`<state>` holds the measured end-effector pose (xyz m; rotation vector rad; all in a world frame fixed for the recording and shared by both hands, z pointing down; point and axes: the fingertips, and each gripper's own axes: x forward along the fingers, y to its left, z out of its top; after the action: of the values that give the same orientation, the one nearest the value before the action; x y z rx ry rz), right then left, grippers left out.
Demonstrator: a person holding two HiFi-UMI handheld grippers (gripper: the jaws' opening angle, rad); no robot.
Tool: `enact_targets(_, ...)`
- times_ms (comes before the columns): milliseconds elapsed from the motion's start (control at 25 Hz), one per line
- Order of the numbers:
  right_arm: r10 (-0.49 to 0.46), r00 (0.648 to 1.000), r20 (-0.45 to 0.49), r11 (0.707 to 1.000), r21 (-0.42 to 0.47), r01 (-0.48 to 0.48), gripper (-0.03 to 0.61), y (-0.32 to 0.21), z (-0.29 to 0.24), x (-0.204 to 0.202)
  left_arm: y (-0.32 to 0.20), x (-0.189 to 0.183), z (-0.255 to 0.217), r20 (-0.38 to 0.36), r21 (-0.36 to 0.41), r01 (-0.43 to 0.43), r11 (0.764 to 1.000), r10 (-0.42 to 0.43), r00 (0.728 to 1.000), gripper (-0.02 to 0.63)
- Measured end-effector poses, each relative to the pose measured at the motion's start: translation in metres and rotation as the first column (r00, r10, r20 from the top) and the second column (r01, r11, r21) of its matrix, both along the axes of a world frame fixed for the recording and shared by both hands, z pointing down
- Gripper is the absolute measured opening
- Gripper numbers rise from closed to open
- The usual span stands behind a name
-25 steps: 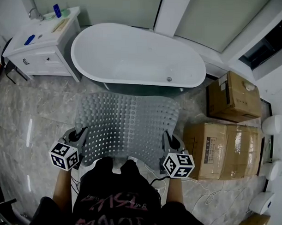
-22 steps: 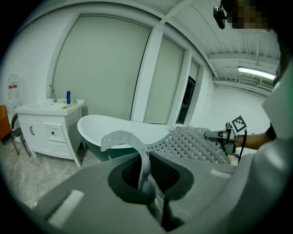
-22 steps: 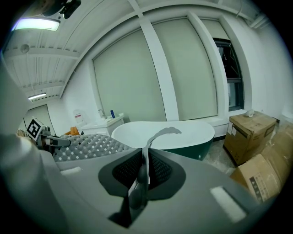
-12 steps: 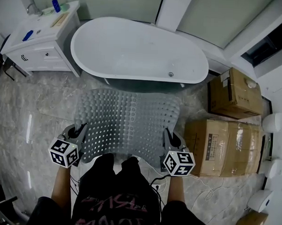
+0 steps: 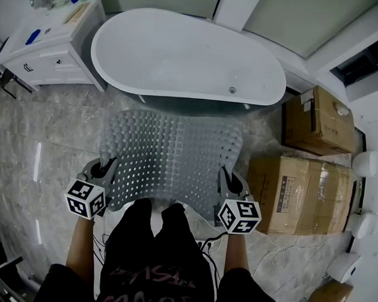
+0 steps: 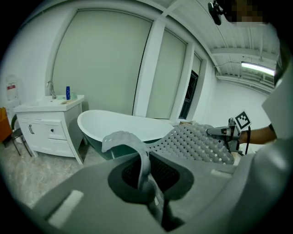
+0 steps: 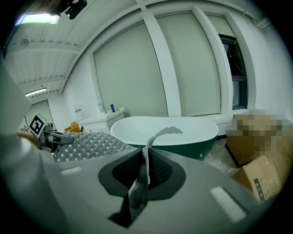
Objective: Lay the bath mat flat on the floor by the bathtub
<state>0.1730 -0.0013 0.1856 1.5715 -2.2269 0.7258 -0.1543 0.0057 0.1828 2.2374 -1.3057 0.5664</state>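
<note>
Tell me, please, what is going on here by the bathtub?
A person stands facing the bathtub with a gripper in each hand. The left gripper and the right gripper are each shut on a near corner of the grey bath mat, holding it spread out above the floor in front of the tub. The mat is not yet laid flat. Cardboard boxes sit to the right and a white cabinet to the left.
</note>
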Motion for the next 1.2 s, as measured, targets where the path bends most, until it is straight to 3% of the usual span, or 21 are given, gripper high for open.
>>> enact_targets(1200, -0.01, 1.0, 0.012, 1.0, -0.02, 0.01, 0.052, -0.036, 0.142, -0.017, -0.05, -0.023, 0.154, 0.024, -0.027, 0.042, 0.999, -0.041, 0.999, 0.021)
